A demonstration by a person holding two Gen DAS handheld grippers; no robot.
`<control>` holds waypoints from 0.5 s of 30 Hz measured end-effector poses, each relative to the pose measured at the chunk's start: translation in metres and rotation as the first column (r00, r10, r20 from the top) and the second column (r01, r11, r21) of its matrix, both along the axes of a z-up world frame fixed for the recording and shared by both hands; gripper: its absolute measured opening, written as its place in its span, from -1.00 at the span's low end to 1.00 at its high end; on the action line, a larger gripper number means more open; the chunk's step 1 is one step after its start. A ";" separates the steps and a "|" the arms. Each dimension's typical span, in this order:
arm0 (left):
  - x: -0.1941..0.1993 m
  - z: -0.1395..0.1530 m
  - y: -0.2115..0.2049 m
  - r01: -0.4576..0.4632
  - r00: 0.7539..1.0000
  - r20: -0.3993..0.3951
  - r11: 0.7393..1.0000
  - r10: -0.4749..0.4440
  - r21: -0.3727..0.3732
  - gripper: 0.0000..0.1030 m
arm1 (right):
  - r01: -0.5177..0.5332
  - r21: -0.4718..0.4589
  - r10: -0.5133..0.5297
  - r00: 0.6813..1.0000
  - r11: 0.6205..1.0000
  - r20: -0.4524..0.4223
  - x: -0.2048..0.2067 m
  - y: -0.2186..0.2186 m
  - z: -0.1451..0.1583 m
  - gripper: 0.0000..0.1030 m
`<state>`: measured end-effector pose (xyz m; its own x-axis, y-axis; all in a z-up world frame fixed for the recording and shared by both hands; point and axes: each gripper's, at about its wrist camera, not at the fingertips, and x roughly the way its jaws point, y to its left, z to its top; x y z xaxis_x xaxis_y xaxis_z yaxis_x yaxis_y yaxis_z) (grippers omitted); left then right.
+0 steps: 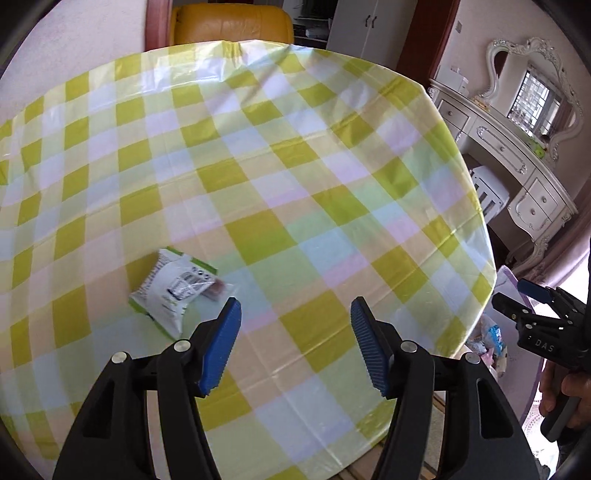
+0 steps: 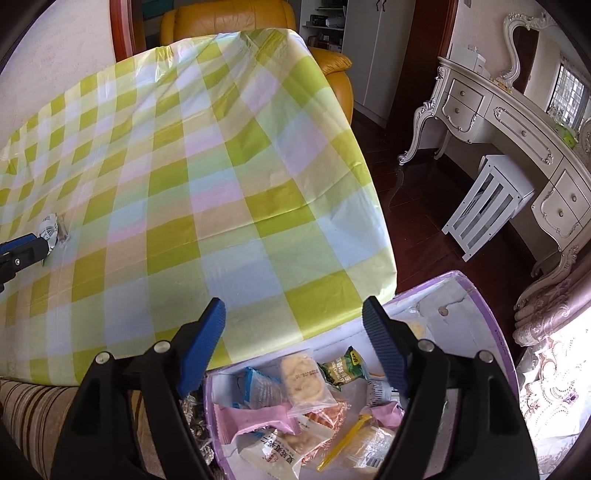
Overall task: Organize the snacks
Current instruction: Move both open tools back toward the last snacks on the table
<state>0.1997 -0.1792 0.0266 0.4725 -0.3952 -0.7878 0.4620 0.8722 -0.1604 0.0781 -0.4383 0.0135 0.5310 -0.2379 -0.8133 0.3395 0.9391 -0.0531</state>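
Note:
A white and green snack packet (image 1: 180, 288) lies on the checked tablecloth (image 1: 258, 166), just left of and beyond my left gripper (image 1: 295, 314), which is open and empty above the table. In the right wrist view the same packet (image 2: 50, 229) shows at the far left, partly hidden behind the left gripper's blue fingertip (image 2: 22, 245). My right gripper (image 2: 293, 314) is open and empty, over the table's right edge and a purple box (image 2: 491, 325) filled with several snack packets (image 2: 303, 384). The right gripper also shows in the left wrist view (image 1: 535, 295).
A yellow leather armchair (image 2: 229, 18) stands beyond the table. A white dressing table (image 2: 517, 125) with a mirror and a white stool (image 2: 487, 206) stand at the right on a dark wood floor. A striped sofa edge (image 2: 33, 413) lies at the lower left.

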 end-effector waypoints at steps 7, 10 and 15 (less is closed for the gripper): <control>0.029 -0.013 0.059 -0.039 0.999 0.036 0.990 0.035 0.137 0.17 | -0.092 0.018 0.091 0.995 0.996 0.028 0.024 0.032 0.007 0.48; 0.036 -0.024 0.060 0.002 0.999 0.039 0.979 -0.010 0.205 0.17 | -0.126 0.015 0.126 0.992 0.992 0.029 0.035 0.047 0.009 0.48; 0.043 -0.036 0.046 0.077 0.995 0.043 0.967 -0.090 0.244 0.17 | -0.187 0.021 0.186 0.982 0.982 0.035 0.052 0.072 0.011 0.49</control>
